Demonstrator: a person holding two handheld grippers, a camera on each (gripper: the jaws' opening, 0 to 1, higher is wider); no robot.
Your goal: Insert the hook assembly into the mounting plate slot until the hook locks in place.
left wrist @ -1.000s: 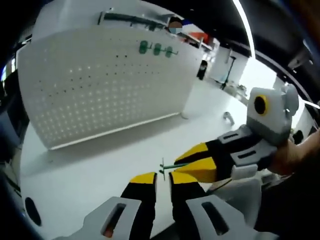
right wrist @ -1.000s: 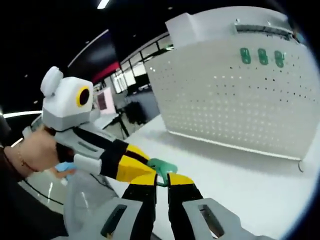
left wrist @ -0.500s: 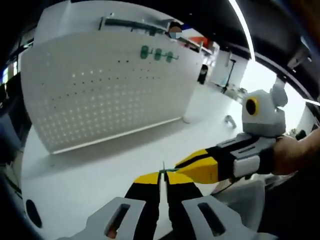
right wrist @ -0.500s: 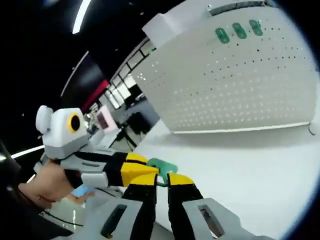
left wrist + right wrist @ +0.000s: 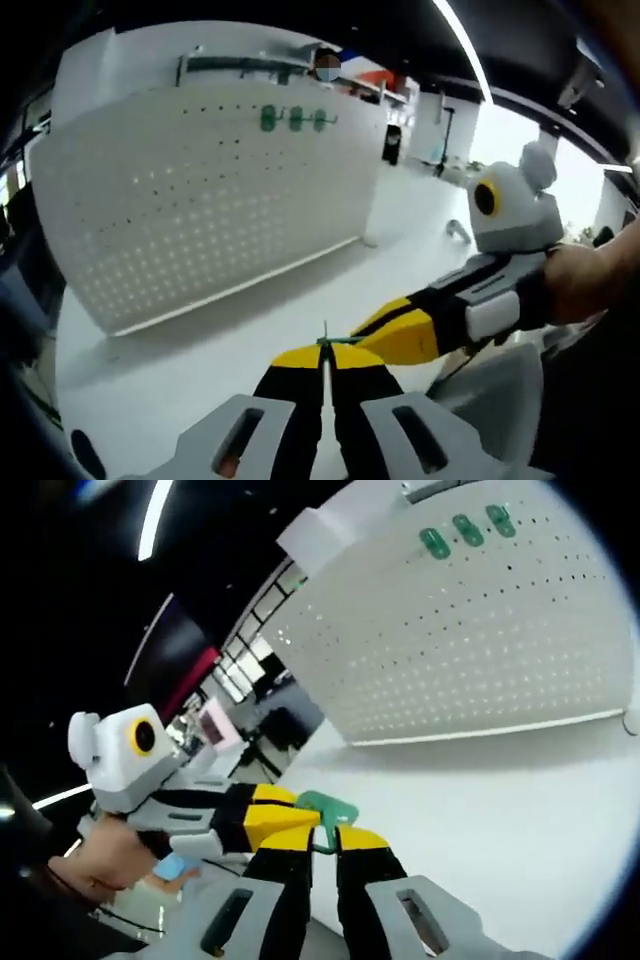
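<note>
The small green plastic hook assembly [image 5: 326, 810] sits right at the tips of the yellow-and-black fingers of both grippers, above the white surface [image 5: 520, 810]. In the right gripper view the right gripper [image 5: 321, 840] has its fingers nearly together, pinching the lower edge of the green piece, and the left gripper [image 5: 285, 815] comes in from the left with its yellow fingers clamped on the same piece. In the left gripper view the left gripper [image 5: 327, 356] has its fingers pressed together on a thin green edge of the hook assembly [image 5: 330, 340], and the right gripper [image 5: 400, 330] reaches in from the right, its fingertips meeting the same spot.

Beyond the fingers stands the large white perforated mounting plate [image 5: 200, 190], upright on the surface and well apart from the hook assembly. Three small green hooks [image 5: 290, 118] hang in a row near its top edge; in the right gripper view they [image 5: 460, 530] sit high above the fingers.

A hand [image 5: 100, 875] grips the left gripper's body.
</note>
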